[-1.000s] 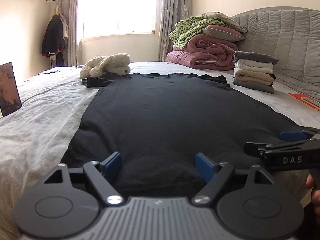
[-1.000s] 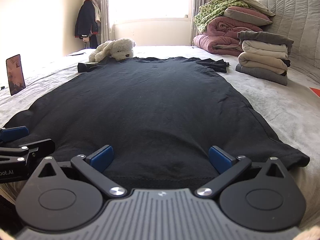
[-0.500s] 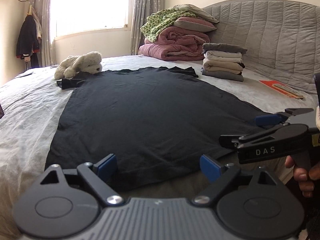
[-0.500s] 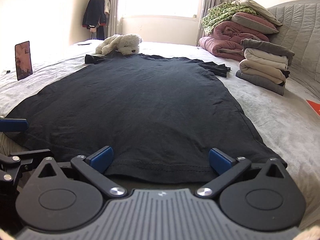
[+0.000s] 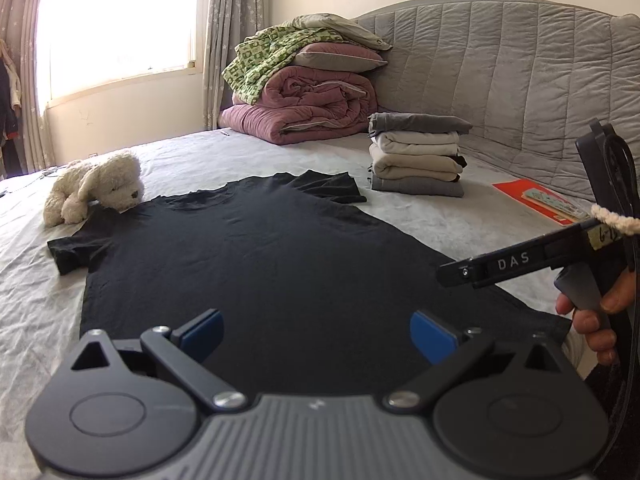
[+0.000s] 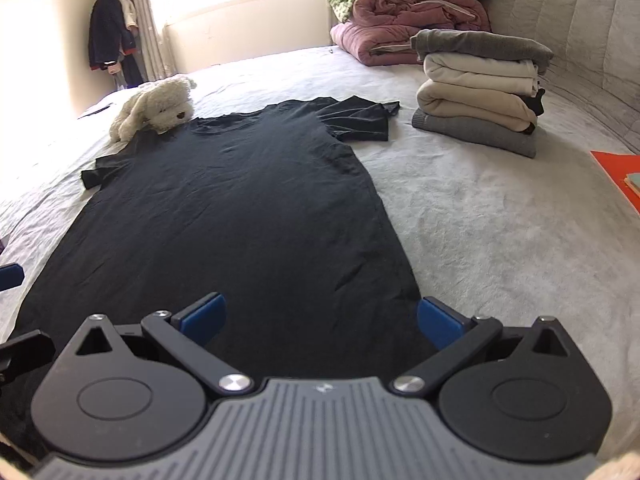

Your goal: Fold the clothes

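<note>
A black T-shirt (image 5: 256, 264) (image 6: 224, 216) lies spread flat on the grey bed, collar toward the far end, hem toward me. My left gripper (image 5: 316, 334) hovers above the hem with its blue pads wide apart and still opening; nothing is between them. Over the hem's right corner my right gripper (image 6: 318, 318) is raised, open and empty. In the left wrist view the right tool's body (image 5: 516, 266) shows at the right, held by a hand (image 5: 592, 320). A blue fingertip (image 6: 10, 276) of the left gripper peeks in at the right wrist view's left edge.
A white plush dog (image 5: 94, 186) (image 6: 156, 106) rests on the shirt's left shoulder. A stack of folded clothes (image 5: 416, 158) (image 6: 478, 88) stands at the right, rolled quilts and pillows (image 5: 304, 96) behind it. An orange book (image 5: 540, 200) lies near the padded headboard (image 5: 520, 88).
Both grippers have lifted off the hem and pulled back, so I see the shirt from higher up. The left jaws spread a little wider. The shirt lies still.
</note>
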`<state>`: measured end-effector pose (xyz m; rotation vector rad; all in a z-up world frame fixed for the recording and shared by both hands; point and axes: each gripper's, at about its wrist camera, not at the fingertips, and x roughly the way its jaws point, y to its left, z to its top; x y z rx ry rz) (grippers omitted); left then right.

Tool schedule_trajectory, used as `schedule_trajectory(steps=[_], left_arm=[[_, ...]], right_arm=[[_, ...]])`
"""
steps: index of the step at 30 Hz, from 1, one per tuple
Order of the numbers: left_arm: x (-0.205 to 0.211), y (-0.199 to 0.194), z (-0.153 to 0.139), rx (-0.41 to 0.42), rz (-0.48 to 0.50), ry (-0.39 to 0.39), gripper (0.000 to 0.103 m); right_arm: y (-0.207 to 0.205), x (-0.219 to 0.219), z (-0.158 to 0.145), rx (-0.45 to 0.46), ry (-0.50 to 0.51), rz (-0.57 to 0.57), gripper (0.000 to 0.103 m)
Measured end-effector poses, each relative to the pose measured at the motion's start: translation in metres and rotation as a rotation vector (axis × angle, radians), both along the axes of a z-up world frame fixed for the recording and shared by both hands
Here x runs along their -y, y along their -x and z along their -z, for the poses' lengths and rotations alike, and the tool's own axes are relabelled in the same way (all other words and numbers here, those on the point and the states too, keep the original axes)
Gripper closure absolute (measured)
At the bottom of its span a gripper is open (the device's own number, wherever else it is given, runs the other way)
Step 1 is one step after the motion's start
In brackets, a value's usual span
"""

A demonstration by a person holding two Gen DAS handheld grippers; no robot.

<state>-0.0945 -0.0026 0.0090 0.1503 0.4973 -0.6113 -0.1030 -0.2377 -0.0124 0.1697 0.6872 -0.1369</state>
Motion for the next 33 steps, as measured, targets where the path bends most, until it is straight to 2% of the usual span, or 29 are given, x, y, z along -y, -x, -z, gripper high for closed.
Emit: schedule_trajectory(steps=[3,8,11,16,21,24,26,29,32,33], left_arm=[[0.008,-0.044,-0.001,-0.028,-0.026,0.018,0.002],[0.011,-0.119,0.009,-0.093,-0.117,0.096,0.002],[0.019,-0.164,0.018,-0.125,-0.153,0.085,0.002],[0.037,-0.219,0.03,-0.126,-0.182,0.055,0.002],[0.042,-0.264,0.04,-0.176,-0.268,0.198,0.002],[0.053,-0.283,0.045,-0.22,-0.297,0.271,0.003],[0.065,-0.292,0.047,-0.236,-0.291,0.309,0.003],[0.088,-0.301,0.049,-0.222,-0.27,0.33,0.01],[0.107,-0.311,0.055,-0.229,-0.256,0.382,0.027],[0.113,-0.315,0.058,-0.244,-0.252,0.414,0.037]], right_arm=[[-0.028,0.016,-0.004,0.005,-0.033,0.013,0.0],[-0.084,0.039,-0.001,0.017,-0.128,0.032,0.0],[-0.117,0.051,0.003,0.028,-0.175,0.033,0.001],[-0.165,0.079,0.015,0.042,-0.259,0.073,0.003],[-0.203,0.112,0.029,0.057,-0.371,0.146,0.015],[-0.22,0.13,0.036,0.067,-0.42,0.181,0.016],[-0.231,0.138,0.034,0.071,-0.406,0.183,0.016],[-0.248,0.15,0.032,0.086,-0.39,0.167,0.015],[-0.259,0.164,0.038,0.114,-0.422,0.152,0.016],[-0.262,0.169,0.04,0.127,-0.436,0.147,0.016]])
